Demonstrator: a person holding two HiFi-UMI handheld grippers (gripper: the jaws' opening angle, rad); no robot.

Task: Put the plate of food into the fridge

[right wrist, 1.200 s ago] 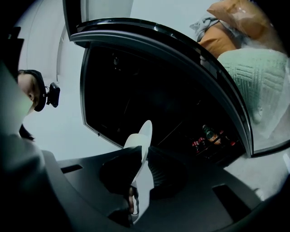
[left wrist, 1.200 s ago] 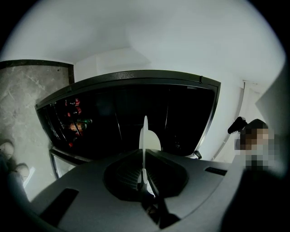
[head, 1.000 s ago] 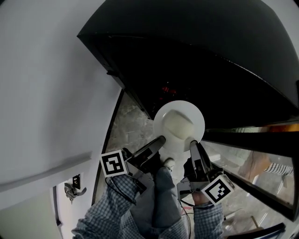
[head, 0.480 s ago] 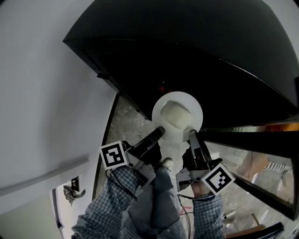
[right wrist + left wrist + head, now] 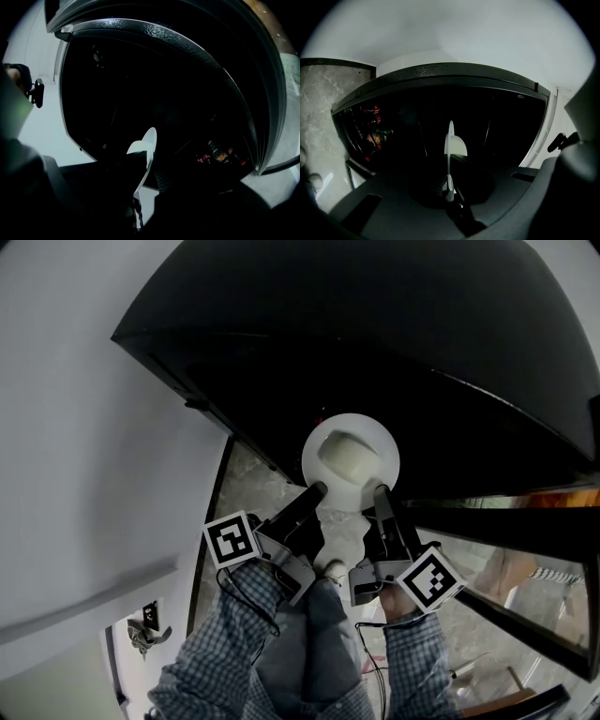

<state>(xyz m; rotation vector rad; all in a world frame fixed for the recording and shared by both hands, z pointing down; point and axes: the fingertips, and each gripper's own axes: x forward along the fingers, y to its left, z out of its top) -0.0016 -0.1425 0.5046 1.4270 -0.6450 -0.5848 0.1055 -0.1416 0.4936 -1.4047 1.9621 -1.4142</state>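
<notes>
A white plate (image 5: pixel 323 441) carries a pale lump of food (image 5: pixel 355 458) and hangs at the mouth of the dark fridge (image 5: pixel 394 343). My left gripper (image 5: pixel 316 492) is shut on the plate's near-left rim. My right gripper (image 5: pixel 380 494) is shut on its near-right rim. The left gripper view shows the plate (image 5: pixel 450 136) edge-on, running into my left gripper (image 5: pixel 449 183), with the food (image 5: pixel 459 147) on its right side. Seen from the right gripper view, the plate (image 5: pixel 150 138) rises out of my right gripper (image 5: pixel 139 190), and the food (image 5: pixel 137 147) bulges to the left.
The fridge interior is black and its shelves barely show. Bottles (image 5: pixel 375 136) stand in a rack at the fridge's side, also seen as bottles (image 5: pixel 218 152) in the right gripper view. A white wall (image 5: pixel 84 427) stands to the left. Marble floor (image 5: pixel 246 498) lies below, and the person's checked sleeves (image 5: pixel 225 652) hang under it.
Both grippers have carried the plate up the picture, further toward the fridge's dark opening. The grip on both rims is unchanged.
</notes>
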